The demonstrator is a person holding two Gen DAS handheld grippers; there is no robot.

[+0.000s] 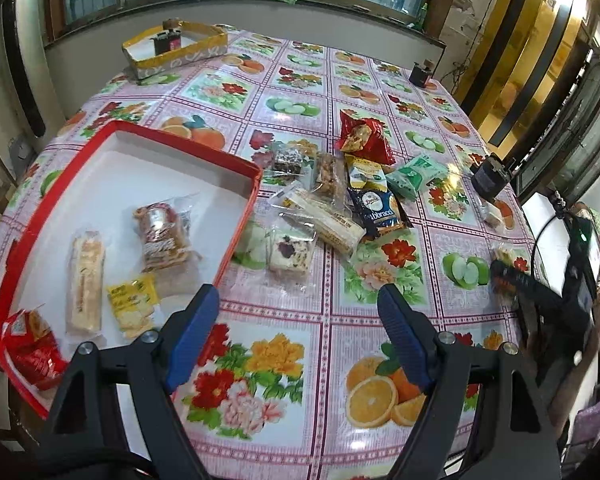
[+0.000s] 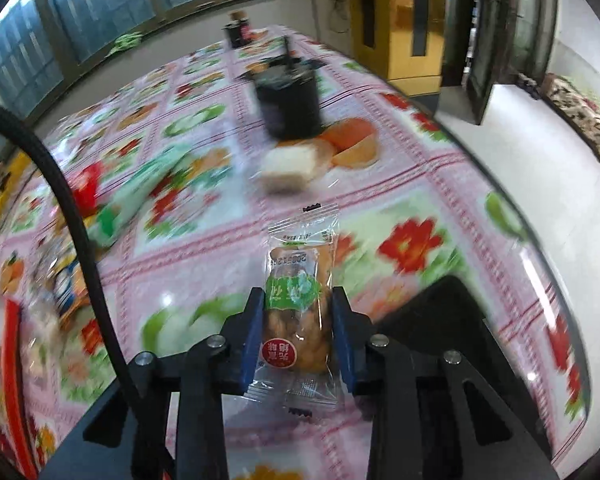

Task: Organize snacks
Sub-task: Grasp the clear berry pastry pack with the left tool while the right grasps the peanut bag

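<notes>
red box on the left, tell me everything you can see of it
The red box is a shallow open tray, seemingly cardboard, with red walls and a white floor. It lies flat on the floral tablecloth, left of the loose snack pile. Inside lie several wrapped snacks, including a red packet in the near corner. The open left gripper is not touching it.

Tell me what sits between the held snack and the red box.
The right gripper holds the snack packet. Between it and the red box lies the loose snack pile; the nearer tablecloth looks open.
</notes>
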